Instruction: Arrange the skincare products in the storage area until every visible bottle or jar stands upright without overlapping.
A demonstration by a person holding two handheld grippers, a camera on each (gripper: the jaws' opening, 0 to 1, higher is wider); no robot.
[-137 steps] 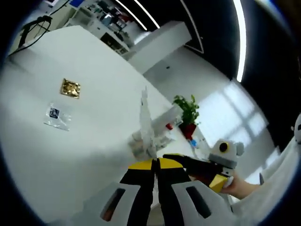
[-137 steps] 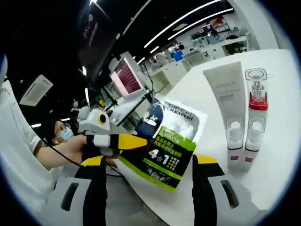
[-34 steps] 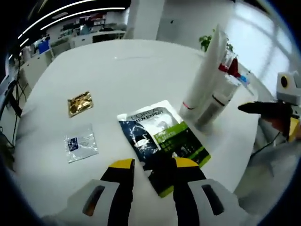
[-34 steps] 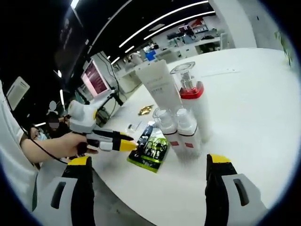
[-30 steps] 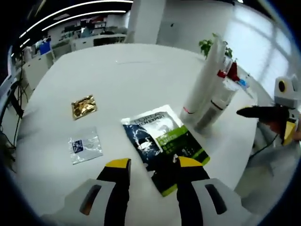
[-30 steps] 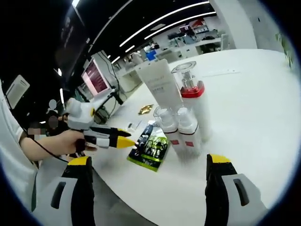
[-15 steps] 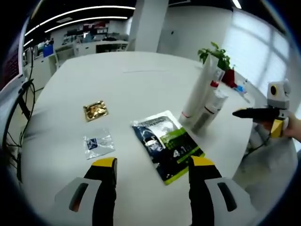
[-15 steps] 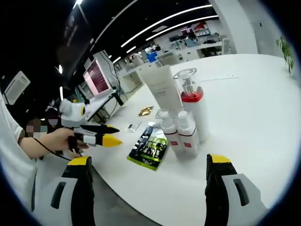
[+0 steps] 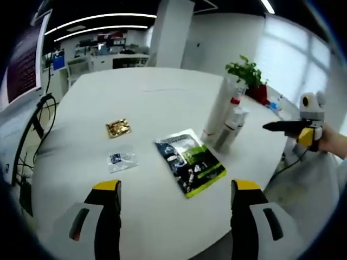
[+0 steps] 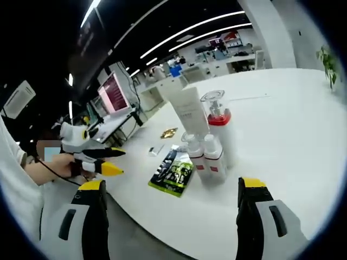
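Note:
On the round white table stand a tall white tube, a clear pump bottle with a red collar and two small white bottles, all upright and close together. Beside them a green-and-black sachet lies flat. My left gripper hangs open above the table's near edge, well short of the sachet, and is also seen hand-held as the left gripper. My right gripper is open and empty, off the table's edge; at the far right, the right gripper is seen edge-on.
A gold sachet and a small clear sachet lie flat left of the green one. A potted plant stands beyond the bottles. Desks and monitors fill the room behind. A cable hangs off the table's left side.
The left gripper, shut on the raised sachet 4.6 s ago, has let it go flat on the table, opened wide and drawn back. The right gripper has backed off slightly.

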